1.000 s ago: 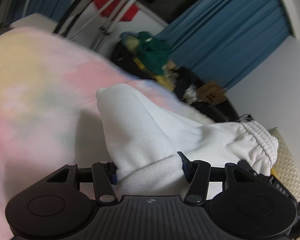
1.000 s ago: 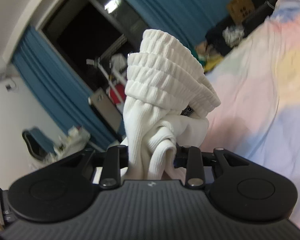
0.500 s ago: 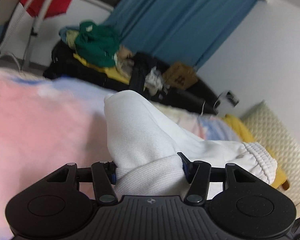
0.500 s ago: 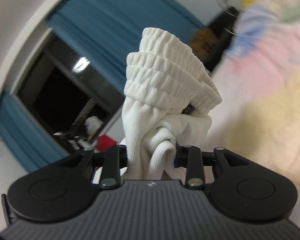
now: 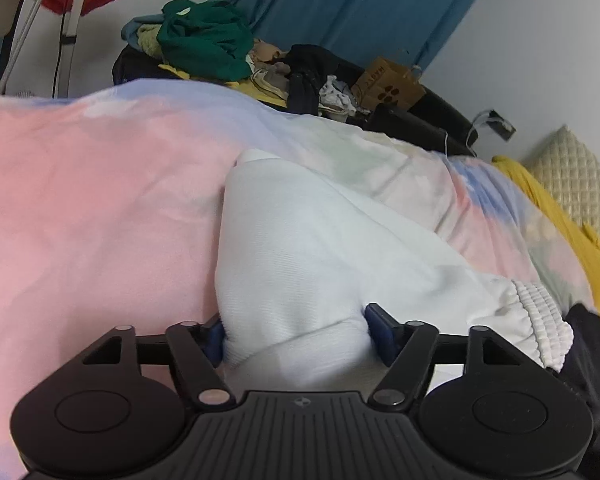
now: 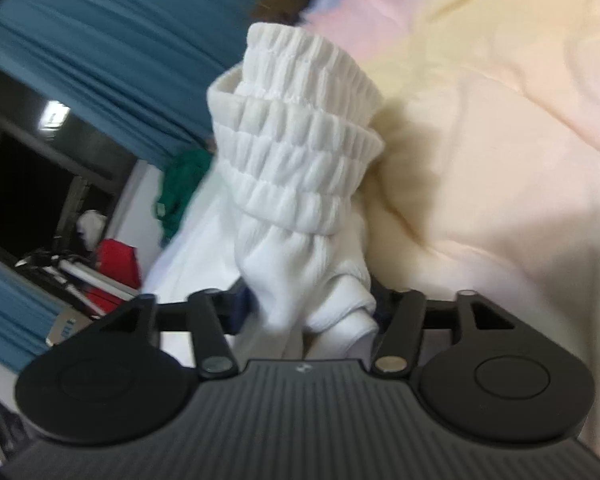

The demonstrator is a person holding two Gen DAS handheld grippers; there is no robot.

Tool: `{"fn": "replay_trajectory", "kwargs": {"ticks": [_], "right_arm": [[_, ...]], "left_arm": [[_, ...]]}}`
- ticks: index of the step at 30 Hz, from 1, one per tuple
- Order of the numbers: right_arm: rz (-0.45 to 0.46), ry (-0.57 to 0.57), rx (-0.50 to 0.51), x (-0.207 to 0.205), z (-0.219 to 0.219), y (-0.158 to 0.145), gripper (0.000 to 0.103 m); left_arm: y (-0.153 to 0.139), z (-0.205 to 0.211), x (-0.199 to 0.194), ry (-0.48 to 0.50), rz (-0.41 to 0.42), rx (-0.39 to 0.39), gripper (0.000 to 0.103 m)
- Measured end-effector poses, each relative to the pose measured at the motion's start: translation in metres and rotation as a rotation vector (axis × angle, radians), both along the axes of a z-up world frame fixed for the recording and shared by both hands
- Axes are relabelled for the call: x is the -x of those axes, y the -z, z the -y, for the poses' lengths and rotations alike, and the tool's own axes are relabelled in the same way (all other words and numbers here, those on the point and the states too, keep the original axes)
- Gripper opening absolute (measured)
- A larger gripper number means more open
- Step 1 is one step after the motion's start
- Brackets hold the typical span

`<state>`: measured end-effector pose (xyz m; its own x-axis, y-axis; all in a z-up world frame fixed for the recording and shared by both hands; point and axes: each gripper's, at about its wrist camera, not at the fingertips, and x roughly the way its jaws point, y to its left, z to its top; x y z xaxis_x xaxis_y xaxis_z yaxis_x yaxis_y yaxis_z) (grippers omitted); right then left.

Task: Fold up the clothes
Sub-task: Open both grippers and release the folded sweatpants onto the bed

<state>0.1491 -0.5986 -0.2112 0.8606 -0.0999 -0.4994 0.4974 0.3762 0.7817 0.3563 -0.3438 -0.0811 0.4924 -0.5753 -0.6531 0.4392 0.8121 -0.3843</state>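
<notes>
White garment (image 5: 320, 248) lengthwise across bedspread (image 5: 80, 200)

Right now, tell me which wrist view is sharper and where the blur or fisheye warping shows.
Left wrist view: sharper; the white garment and green clothes read crisply, only the pink bedspread looks soft, and the fisheye bends the horizon. Right wrist view: motion-blurred, smearing the waistband, the curtain and the edges of the opening right gripper, with the garment between its jaws.
</notes>
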Motion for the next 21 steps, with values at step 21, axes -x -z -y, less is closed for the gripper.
{"fn": "replay_trajectory", "kwargs": {"ticks": [21], "right_arm": [[-0.003, -0.073, 0.627, 0.142, -0.115, -0.230, 0.089]], "left_arm": [[-0.229, -0.093, 0.216, 0.040, 0.381, -0.110, 0.103]]}}
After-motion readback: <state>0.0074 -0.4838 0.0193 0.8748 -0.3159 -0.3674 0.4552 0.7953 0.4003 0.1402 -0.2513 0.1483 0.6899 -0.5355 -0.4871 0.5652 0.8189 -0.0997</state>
